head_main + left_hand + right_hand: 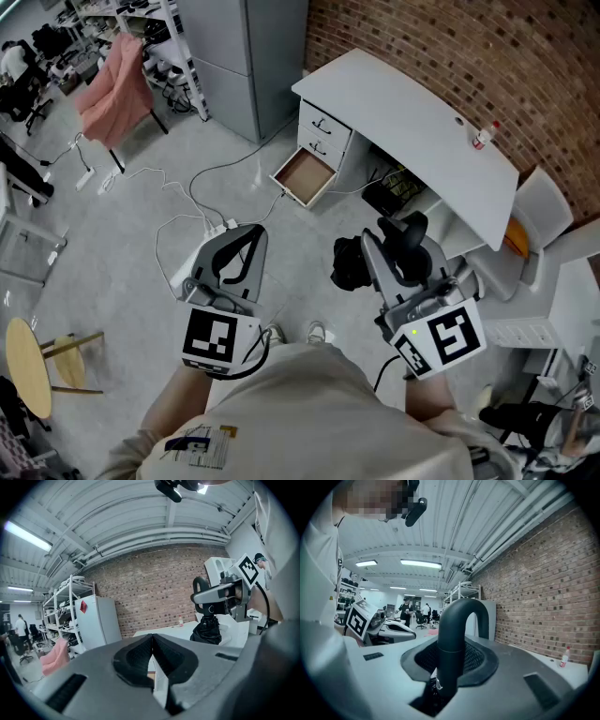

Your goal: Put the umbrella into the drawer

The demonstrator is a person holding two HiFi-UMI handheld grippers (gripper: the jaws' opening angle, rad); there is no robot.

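- Head view: the right gripper (396,247) carries a black folded umbrella (351,265) above the grey floor. The umbrella's bunched canopy shows to the left of the jaws and its hooked handle (405,234) sits at their tip. Seen from above, the umbrella looks foreshortened, so its long axis is hard to read here.
- Head view: the left gripper (242,251) is level with the right one, and nothing shows between its jaws.
- Head view: ahead of both grippers, the lowest drawer (305,176) under the white bench (412,117) stands pulled out, with its brown inside bare. The umbrella is apart from it, out over the floor. A small bottle (482,137) stands on the bench near the brick wall.
- Left gripper view: its own jaws are pressed together, pad against pad, with nothing between them.
- Left gripper view: only this view shows the umbrella (207,631) from the side. Its long axis is upright, with the handle up in the right gripper (202,594) and the canopy hanging straight below.
- Right gripper view: the jaws pinch the straight shank of the handle (454,634). The shank rises between the dark pads, and the hook curls over to the right at the top. The canopy is hidden under the gripper's body here. The left gripper (389,627) shows at the left.
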